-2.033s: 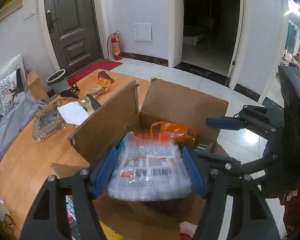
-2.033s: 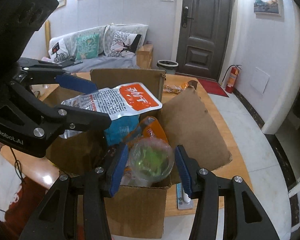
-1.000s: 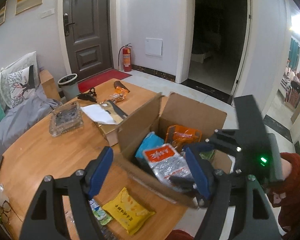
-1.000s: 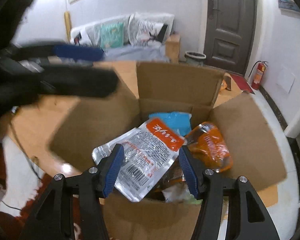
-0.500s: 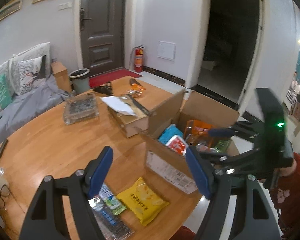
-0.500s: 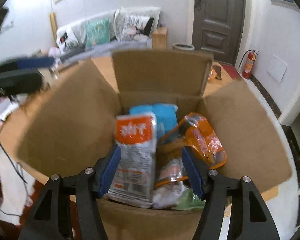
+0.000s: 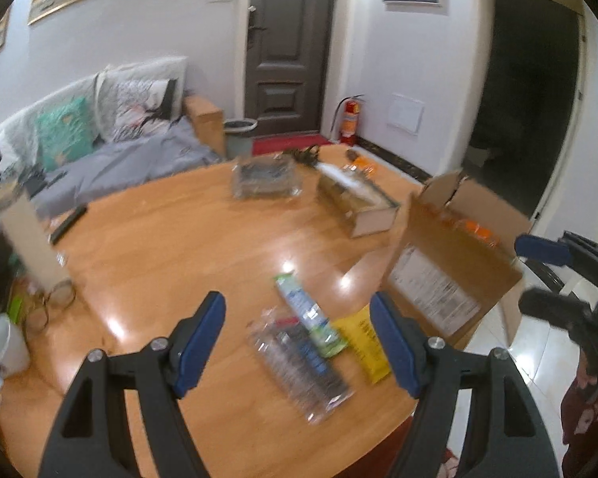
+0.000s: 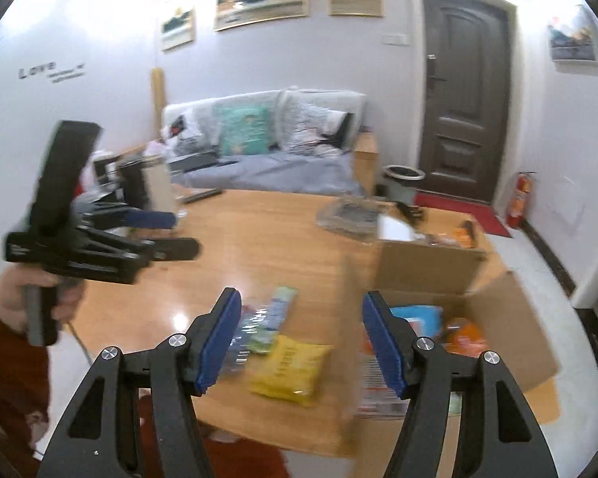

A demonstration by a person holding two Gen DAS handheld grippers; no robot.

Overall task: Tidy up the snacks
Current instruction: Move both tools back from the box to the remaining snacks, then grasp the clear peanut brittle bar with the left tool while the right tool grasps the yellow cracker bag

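Wooden table (image 7: 159, 239) space beside the cardboard box (image 7: 454, 263) is shared by three loose packets (image 7: 299, 358), over which the left gripper (image 7: 297, 334) is held open and empty, the right gripper (image 8: 299, 342) likewise, so a pickup seems next.

Silver packet now inside cardboard box (image 8: 474, 310)

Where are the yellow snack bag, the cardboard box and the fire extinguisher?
yellow snack bag (image 8: 289, 370), right wrist view, middle of its face.
cardboard box (image 7: 434, 290), left wrist view, labelled side wall.
fire extinguisher (image 7: 350, 119), left wrist view, red body.
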